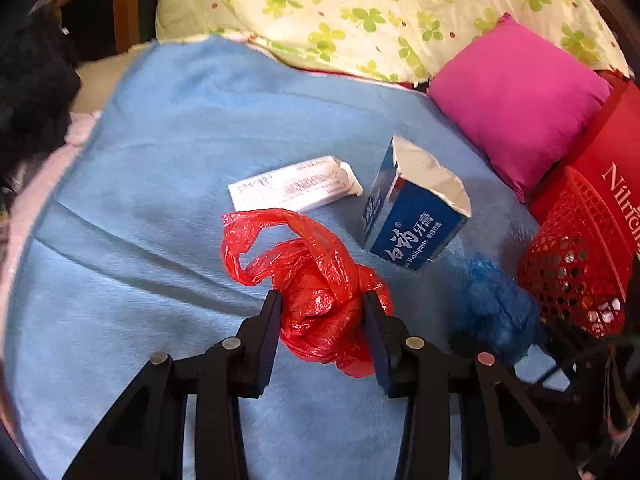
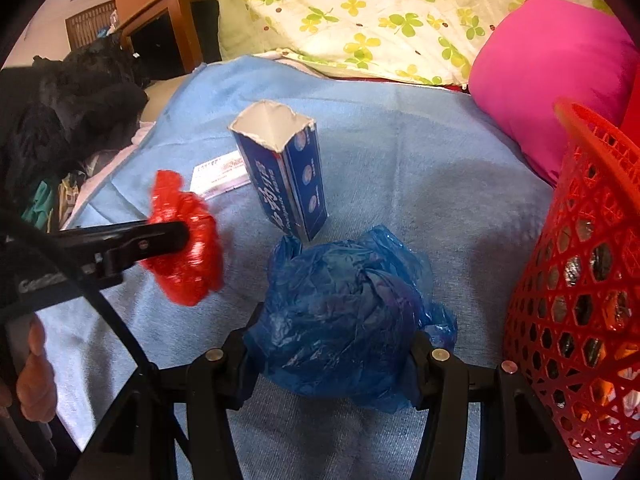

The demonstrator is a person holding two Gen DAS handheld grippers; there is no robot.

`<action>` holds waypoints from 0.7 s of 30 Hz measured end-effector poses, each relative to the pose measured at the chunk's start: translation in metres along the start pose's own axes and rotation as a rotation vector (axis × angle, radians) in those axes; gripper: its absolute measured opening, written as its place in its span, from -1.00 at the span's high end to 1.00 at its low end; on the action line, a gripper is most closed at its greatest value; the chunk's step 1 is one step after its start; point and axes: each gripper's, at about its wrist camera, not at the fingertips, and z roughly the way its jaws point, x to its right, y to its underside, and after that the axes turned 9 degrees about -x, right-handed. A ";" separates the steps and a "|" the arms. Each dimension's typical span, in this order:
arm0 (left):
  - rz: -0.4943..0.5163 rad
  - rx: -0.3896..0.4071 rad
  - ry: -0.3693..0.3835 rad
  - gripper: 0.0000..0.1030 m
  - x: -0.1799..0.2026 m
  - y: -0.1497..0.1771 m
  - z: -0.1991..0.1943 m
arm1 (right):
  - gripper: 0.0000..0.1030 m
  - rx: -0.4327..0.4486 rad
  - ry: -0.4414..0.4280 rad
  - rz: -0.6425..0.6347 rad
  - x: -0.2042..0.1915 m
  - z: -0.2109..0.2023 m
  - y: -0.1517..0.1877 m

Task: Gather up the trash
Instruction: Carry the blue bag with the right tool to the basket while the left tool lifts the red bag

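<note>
Crumpled blue plastic bag (image 2: pixel 344 320) is clamped between the pads of the right gripper (image 2: pixel 332 344), bulging out above and below them, near the bed's right edge. Just beside it stands a red plastic mesh basket (image 2: pixel 568 288), through whose holes some wrappers can be made out, so part of the trash appears to be collected already. A crumpled red plastic bag (image 1: pixel 324 300) is held by the left gripper (image 1: pixel 322 304); its fingers (image 1: pixel 272 312) press into both sides of the bundle, and in the right wrist view the bag seems to be lifted clear of the blue blanket (image 1: pixel 160 160) that covers the bed, though this cannot be told for certain.

Neither bag has been dropped into the basket yet. Two items are left on the blanket toward its middle: a torn-open blue cardboard toothpaste box (image 1: pixel 412 216), standing tilted, and a flat white printed carton (image 1: pixel 292 188) lying just behind it. A pink cushion (image 1: pixel 520 100) and a clover-patterned quilt (image 1: pixel 380 8) lie at the far edge and are judged not to be trash.
</note>
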 end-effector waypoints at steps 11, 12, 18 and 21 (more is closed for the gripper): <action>0.024 0.156 -0.094 0.18 0.005 0.037 -0.081 | -0.14 0.100 -0.068 -0.014 -0.004 -0.042 0.013; 0.029 0.170 -0.100 0.18 0.006 0.037 -0.086 | -0.14 0.119 -0.079 -0.012 -0.004 -0.049 0.015; 0.066 0.260 -0.124 0.18 0.031 0.046 -0.123 | -0.14 0.269 -0.120 -0.017 0.001 -0.094 0.027; 0.080 0.297 -0.136 0.18 0.043 0.045 -0.137 | -0.14 0.339 -0.138 -0.012 0.003 -0.114 0.033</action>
